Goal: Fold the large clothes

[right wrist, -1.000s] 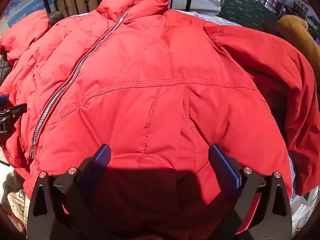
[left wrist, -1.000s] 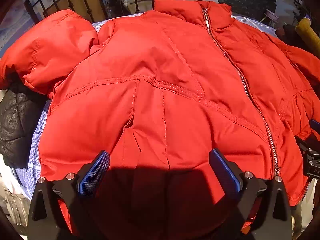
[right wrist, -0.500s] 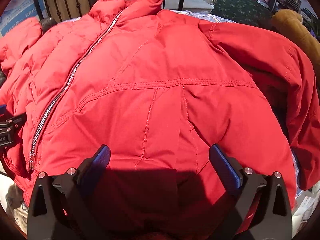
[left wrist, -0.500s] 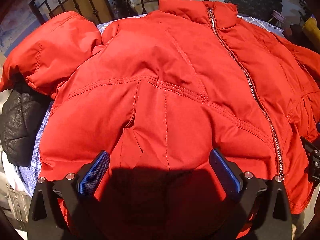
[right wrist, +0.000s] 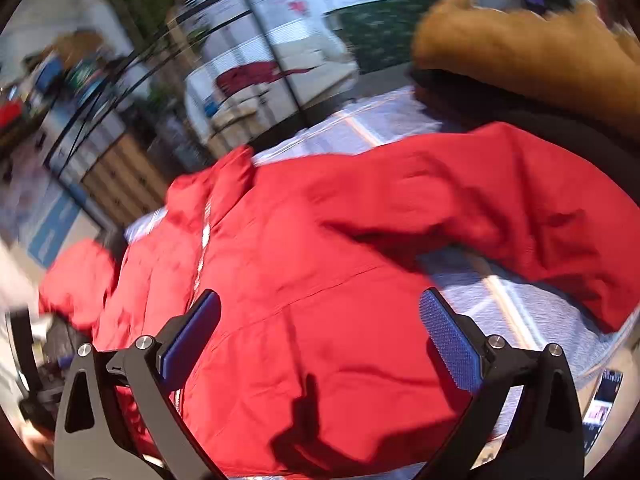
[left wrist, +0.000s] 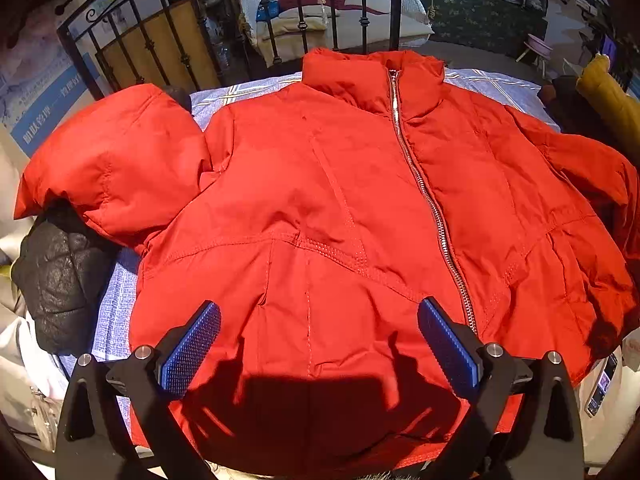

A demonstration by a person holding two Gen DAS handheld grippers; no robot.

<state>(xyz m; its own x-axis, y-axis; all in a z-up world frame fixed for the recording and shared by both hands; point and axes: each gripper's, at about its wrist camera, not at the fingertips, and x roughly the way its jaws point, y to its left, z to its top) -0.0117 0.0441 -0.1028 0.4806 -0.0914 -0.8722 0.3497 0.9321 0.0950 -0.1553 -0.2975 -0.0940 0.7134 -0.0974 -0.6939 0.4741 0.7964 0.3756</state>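
Observation:
A red puffer jacket (left wrist: 340, 208) lies zipped and front up on a blue-white checked cloth (left wrist: 116, 304), collar at the far side. Its left sleeve (left wrist: 116, 164) is bunched up at the left; its right sleeve (right wrist: 520, 196) stretches out to the right. My left gripper (left wrist: 318, 340) is open and empty above the jacket's hem, left of the zipper (left wrist: 424, 192). My right gripper (right wrist: 320, 336) is open and empty above the jacket's right half (right wrist: 320, 280), tilted; this view is blurred.
A black quilted garment (left wrist: 60, 276) lies at the left edge under the sleeve. A mustard garment (right wrist: 520, 48) lies at the far right. A black iron railing (left wrist: 280, 20) stands behind the surface. A phone-like device (left wrist: 600, 384) lies at the front right.
Both grippers have pulled back and up from the jacket. The right gripper has swung and tilted to the right, so the right sleeve now shows in its view. Both stay open.

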